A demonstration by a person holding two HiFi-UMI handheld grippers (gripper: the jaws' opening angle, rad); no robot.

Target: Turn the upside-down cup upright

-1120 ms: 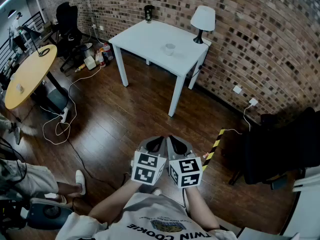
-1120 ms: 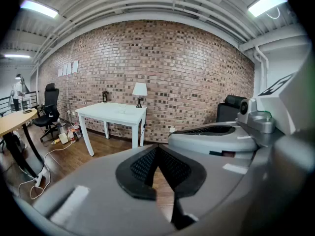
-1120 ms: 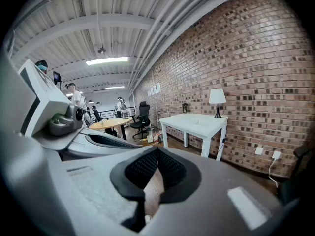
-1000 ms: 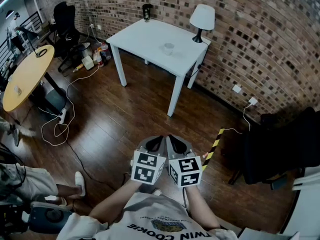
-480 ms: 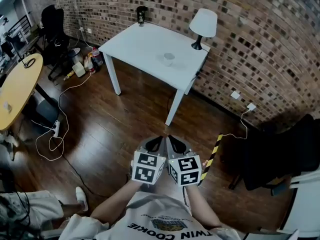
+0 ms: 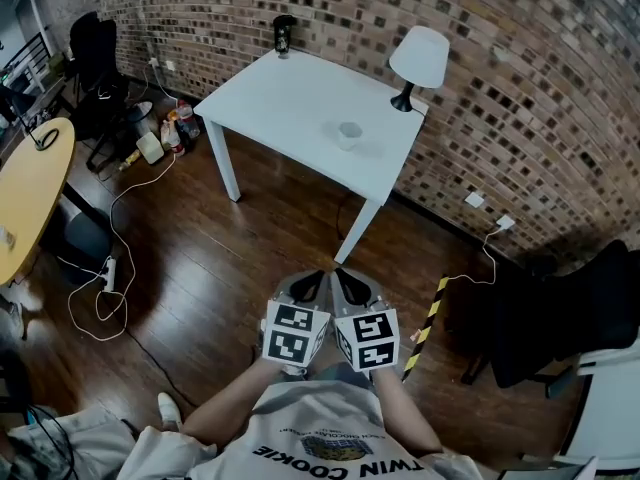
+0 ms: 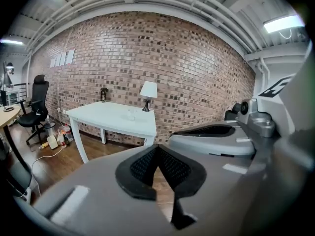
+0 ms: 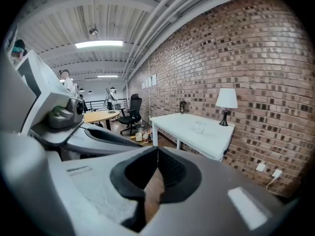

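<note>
Right now my left tongs [image 6: 310,286] and right tongs [image 6: 347,286] sit side by side just in front of my chest, close enough that their marker cubes nearly touch. Both point ahead and a little down. Each pair is pressed together with nothing pinched; past the closed tips I see only the wood floor [image 6: 240,258].

Beyond that stretch of floor stands the white table [image 6: 270,88], one corner turned toward me. The cup [image 6: 349,134] is on its top, on the half toward the lamp [image 6: 419,60] but clear of it, with bare tabletop all round. It stands with its long axis vertical. It is too small from here for me to tell which end is the rim.

The cup lies straight ahead and well apart from both tongs, far out of reach. It lines up almost exactly with my right tongs, so I judge the right hand slightly nearer and better placed. Whichever hand takes it will need its tips spread first.
</note>
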